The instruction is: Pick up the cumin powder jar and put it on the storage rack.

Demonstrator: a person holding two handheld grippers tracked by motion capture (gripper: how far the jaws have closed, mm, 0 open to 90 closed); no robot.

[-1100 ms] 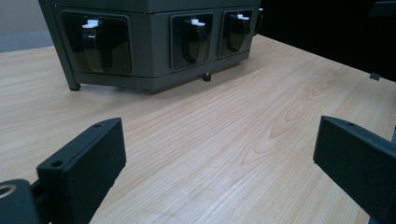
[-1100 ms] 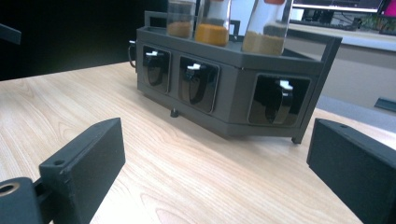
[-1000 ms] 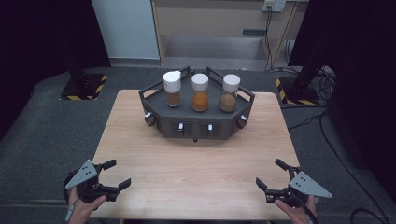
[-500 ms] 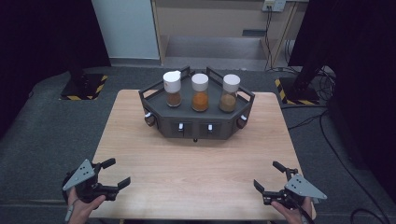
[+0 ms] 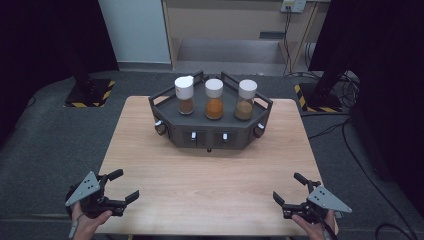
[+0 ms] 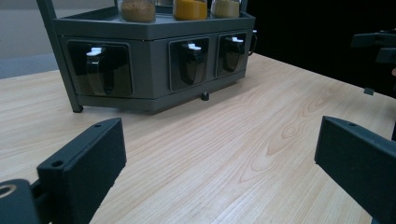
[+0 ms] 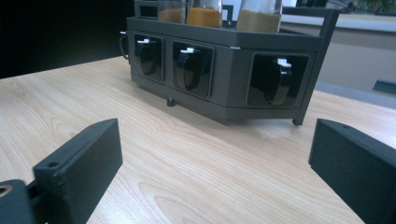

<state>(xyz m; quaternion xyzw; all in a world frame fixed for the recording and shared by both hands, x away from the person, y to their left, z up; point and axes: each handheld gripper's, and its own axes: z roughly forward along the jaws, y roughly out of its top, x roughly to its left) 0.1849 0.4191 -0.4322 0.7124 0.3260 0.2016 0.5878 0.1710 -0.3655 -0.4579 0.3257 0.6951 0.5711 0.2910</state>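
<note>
Currently, the dark grey spice rack [image 5: 210, 130] is seen standing on the tabletop [image 5: 210, 185] toward the far edge, roughly centred between the left and right edges. Three jars with white caps are carried upright in a row on its top tray: the left jar [image 5: 184, 95] with brown contents, the middle jar [image 5: 214, 99] with orange contents, the right jar [image 5: 246, 100] with tan contents. Small black scoops with white tabs [image 6: 191, 63] are seen in recesses along the rack's front faces. No readable label or writing can be made out on the jars or the rack.

The rack lies well apart from both sets of jaws, ahead of them across bare wood. The left gripper [image 5: 119, 186] is held at the near left corner of the tabletop, jaws spread wide with nothing between them. The right gripper [image 5: 290, 189] is held at the near right corner; its jaws have just been opening and are likewise spread, with nothing between them.
</note>
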